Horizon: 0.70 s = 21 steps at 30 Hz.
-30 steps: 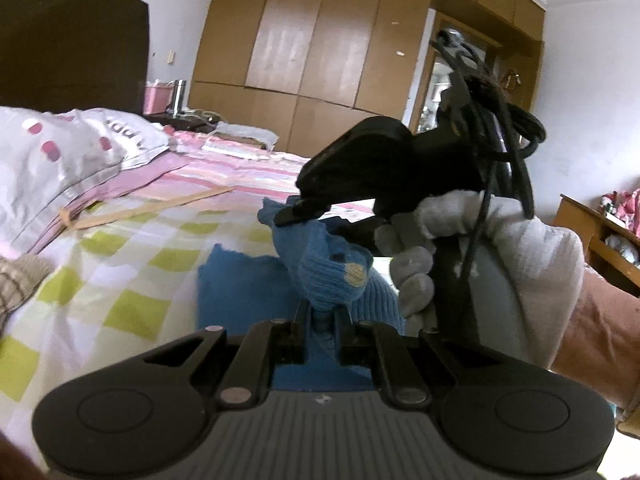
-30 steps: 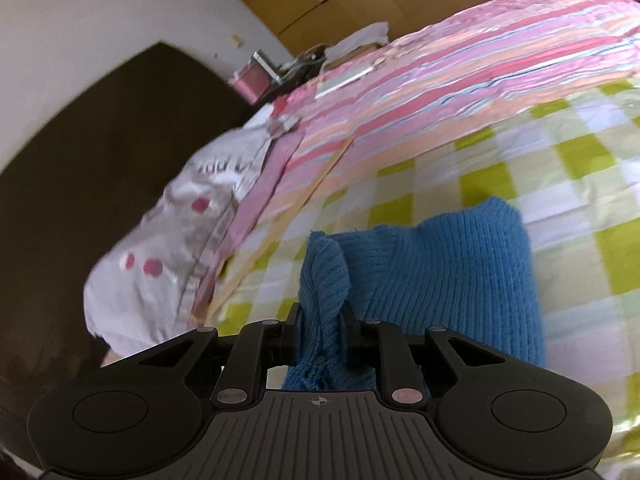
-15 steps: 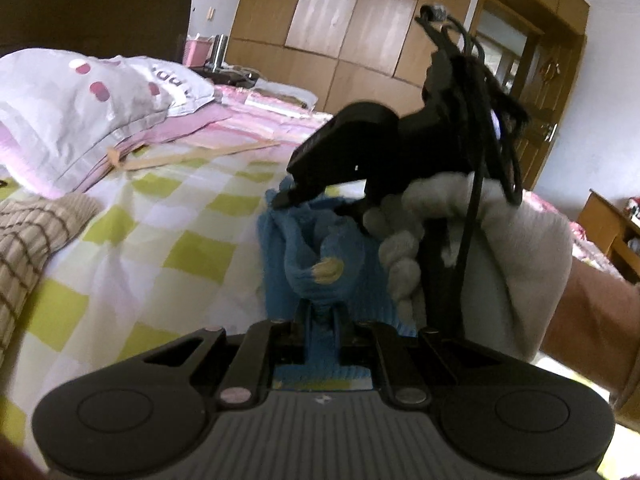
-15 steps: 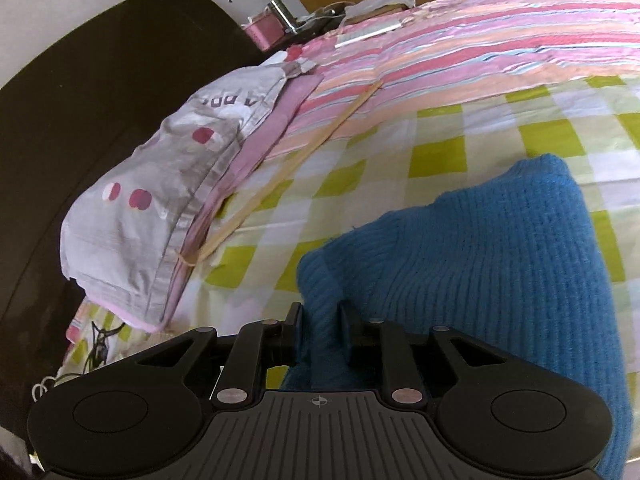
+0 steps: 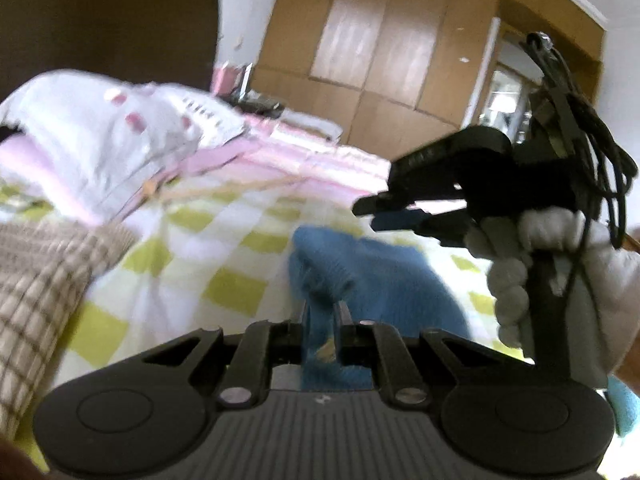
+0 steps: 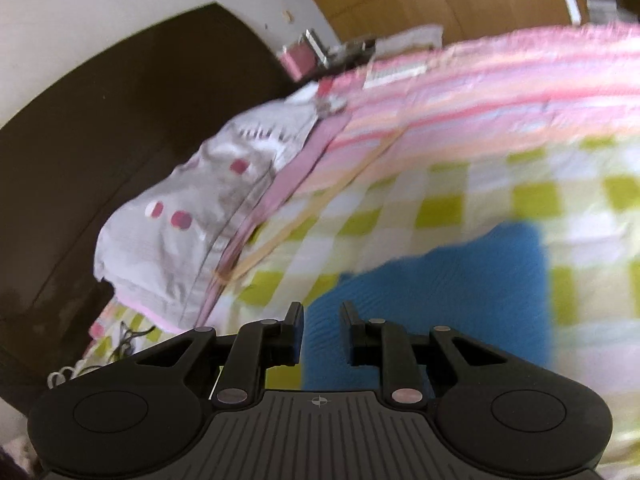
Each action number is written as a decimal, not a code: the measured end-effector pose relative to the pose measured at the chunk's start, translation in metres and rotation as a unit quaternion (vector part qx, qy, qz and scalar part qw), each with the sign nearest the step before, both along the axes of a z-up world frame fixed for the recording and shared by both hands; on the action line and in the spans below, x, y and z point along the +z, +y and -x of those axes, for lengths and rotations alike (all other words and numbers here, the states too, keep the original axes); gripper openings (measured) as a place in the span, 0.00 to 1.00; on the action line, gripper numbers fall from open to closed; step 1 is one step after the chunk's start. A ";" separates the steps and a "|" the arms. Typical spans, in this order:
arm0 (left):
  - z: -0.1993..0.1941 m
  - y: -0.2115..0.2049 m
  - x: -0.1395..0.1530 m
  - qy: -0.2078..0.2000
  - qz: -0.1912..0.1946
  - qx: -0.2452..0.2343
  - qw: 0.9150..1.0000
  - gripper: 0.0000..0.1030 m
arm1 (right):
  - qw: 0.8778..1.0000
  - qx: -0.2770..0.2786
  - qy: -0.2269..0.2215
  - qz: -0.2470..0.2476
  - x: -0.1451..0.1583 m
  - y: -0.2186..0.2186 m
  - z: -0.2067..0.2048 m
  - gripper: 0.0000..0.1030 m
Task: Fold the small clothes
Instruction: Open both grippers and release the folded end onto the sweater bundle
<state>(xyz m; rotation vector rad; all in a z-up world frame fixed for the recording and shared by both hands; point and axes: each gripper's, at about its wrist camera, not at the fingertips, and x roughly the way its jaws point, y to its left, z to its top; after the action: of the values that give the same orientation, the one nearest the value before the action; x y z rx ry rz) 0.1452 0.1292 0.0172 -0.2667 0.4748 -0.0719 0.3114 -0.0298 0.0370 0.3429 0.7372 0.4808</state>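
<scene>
Two grippers in frame, one garment: a blue knit sweater (image 5: 384,268) lying on the green-and-white checked bedsheet (image 5: 224,248).

Left gripper (image 5: 321,320): jaws clamped on a bunched fold of the sweater, fabric pinched between the fingers and pulled up off the sheet. A small yellowish patch on the knit sits right at the pinch.

Right gripper (image 6: 321,328): jaws parted, nothing pinched. Blue knit fills the gap between them in the right wrist view, but it lies below on the bed and the pads are not pressing it. In the left wrist view the same gripper (image 5: 370,216) hovers above the sweater's far edge, tips clear of the cloth, held by a hand in a white knit glove (image 5: 560,264) with black cables looped over the handle.

In the right wrist view the sweater (image 6: 440,304) lies flat, near edge just under the fingers.

Surroundings: grey pillow with pink dots (image 6: 192,216) near the dark headboard (image 6: 100,152), pink striped quilt (image 6: 500,80) beyond the checked area, brown plaid cloth (image 5: 36,292) at the left edge, wooden wardrobe (image 5: 380,60) behind. Both views are motion-blurred, fine detail unreadable.
</scene>
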 end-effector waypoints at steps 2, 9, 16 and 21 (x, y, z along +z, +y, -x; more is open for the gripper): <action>-0.008 -0.009 0.004 -0.010 -0.007 -0.015 1.000 0.18 | 1.000 -0.013 -0.016 0.011 0.007 -0.016 0.006 0.21; -0.056 -0.027 -0.007 0.007 -0.024 -0.014 1.000 0.18 | 0.998 -0.034 -0.009 0.046 -0.006 -0.058 0.028 0.21; -0.067 -0.007 -0.036 0.088 -0.021 0.013 0.996 0.25 | 0.993 0.006 -0.007 0.114 -0.037 -0.048 0.045 0.21; -0.060 0.000 -0.049 0.121 -0.014 0.007 0.993 0.26 | 0.989 0.022 -0.012 0.143 -0.042 -0.047 0.055 0.21</action>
<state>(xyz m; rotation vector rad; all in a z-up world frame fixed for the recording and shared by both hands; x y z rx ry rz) 0.2056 0.1295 -0.0317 -0.2513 0.7136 -0.0196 0.2566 -0.0765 -0.0046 0.0528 0.7799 0.4133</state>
